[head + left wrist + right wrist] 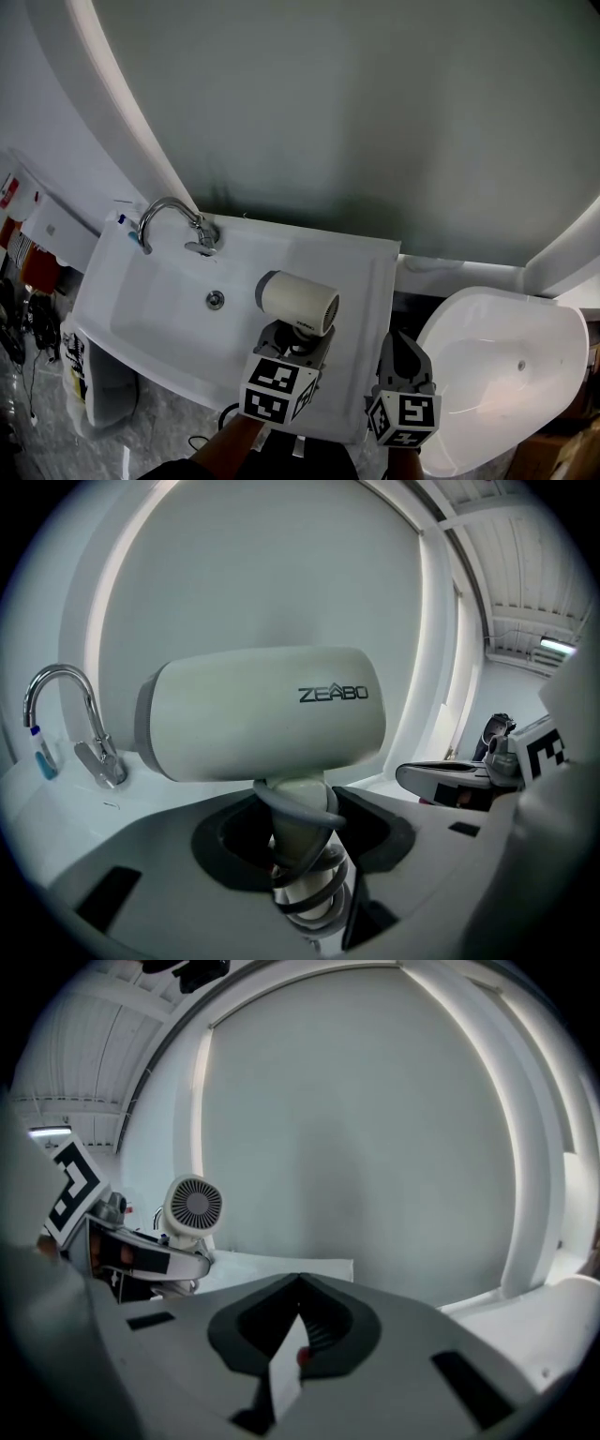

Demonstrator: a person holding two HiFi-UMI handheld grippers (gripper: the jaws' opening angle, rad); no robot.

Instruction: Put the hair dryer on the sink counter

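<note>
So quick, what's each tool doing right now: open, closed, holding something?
Left tool: closed on the hair dryer handle.
Right tool: closed, empty.

You are facing a broad grey wall panel [356,122] whose curved white border [122,103] is glowing along its edge. A white rounded fixture [506,366] is sitting low at your right, and dark cables [28,328] are trailing over the grey marbled floor [159,422] at your left. Overhead, a strip light [555,647] is shining on the white ribbed ceiling [525,564].
</note>
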